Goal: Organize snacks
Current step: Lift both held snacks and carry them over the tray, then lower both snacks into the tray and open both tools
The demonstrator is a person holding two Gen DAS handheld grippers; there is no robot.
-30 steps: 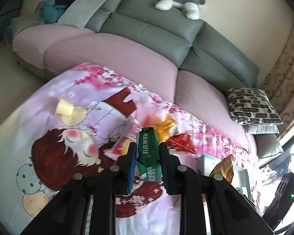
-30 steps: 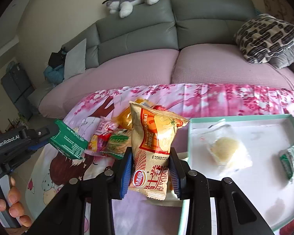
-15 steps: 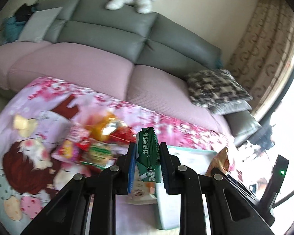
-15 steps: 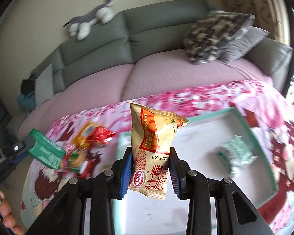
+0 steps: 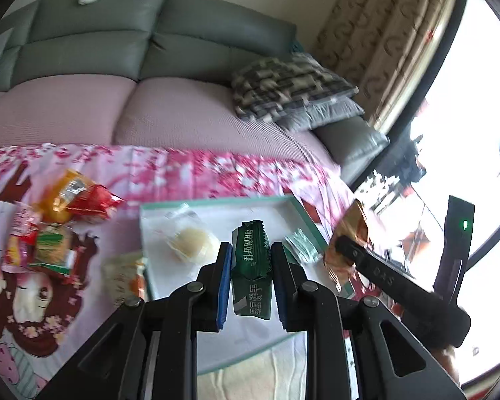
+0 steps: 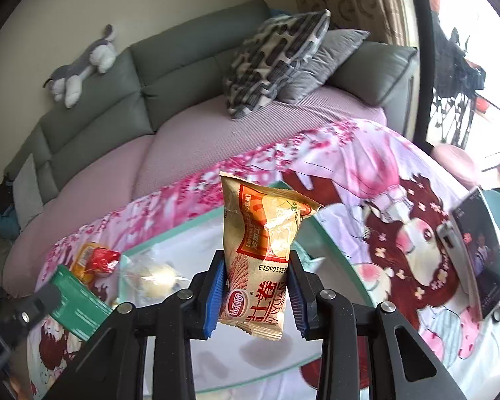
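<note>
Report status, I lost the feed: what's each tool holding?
Left tool shut on green snack pack. Right tool shut on tan snack bag. Both over white tray; nothing blocking.

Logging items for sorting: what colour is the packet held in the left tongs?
Dark green packet with white lettering, clearest in the left wrist view.

The sofa [image 5: 93, 43] has grey-green backs and dusty pink seats. A cushion [image 5: 290, 86] is checked black and cream. The cloth [image 6: 366, 180] on the surface is pink with blossoms and a brown-haired cartoon girl. The tray [image 5: 303, 213] is white with a mint-green rim. One snack packet [image 5: 251, 266] is dark green, another [image 6: 263, 253] tan with red and orange print.
</note>
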